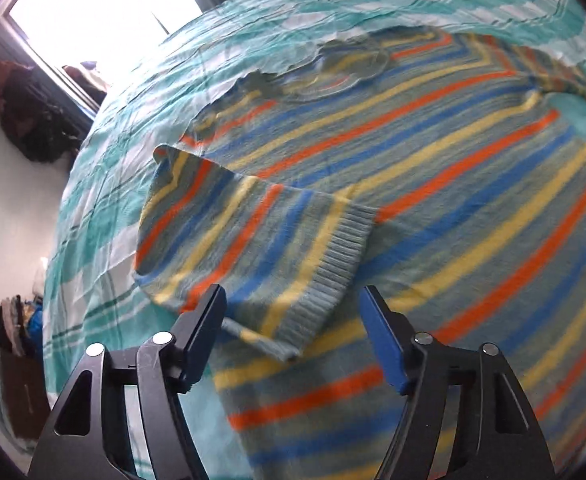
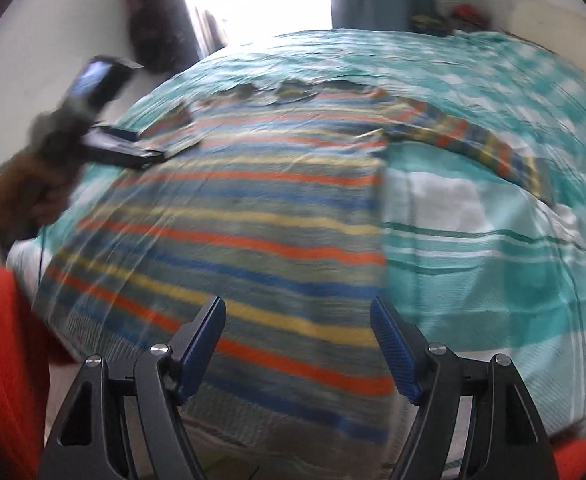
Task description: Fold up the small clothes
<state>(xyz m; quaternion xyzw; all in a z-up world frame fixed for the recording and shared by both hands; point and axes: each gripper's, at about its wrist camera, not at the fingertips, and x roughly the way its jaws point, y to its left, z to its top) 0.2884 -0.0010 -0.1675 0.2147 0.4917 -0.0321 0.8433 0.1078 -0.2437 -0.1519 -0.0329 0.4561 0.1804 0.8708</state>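
Striped sweater (image 1: 413, 168), knitted in bands of blue, orange, yellow and grey-green, lies spread flat on a bed covered with a teal and white checked bedspread (image 1: 105, 216). At the far left of the room, a bright window (image 1: 93, 8) throws strong light, with a dark heap of bags or clothing on the floor beside it. On the sweater's left side, one sleeve (image 1: 253, 248) is folded inward across the body, its ribbed cuff resting on the stripes. The left gripper (image 1: 293, 320) hovers just above that folded sleeve, jaws released and apart, with nothing between them. In the right wrist view, the person's left hand (image 2: 17, 196) shows blurred at the left edge, holding that gripper over the sweater. Further right, the right gripper (image 2: 298, 328) hangs over the sweater's lower hem, jaws likewise released and empty. On the right, the other sleeve (image 2: 481, 144) stretches out unfolded onto the bedspread. An orange garment (image 2: 5, 360) of the person shows at the bottom corner.
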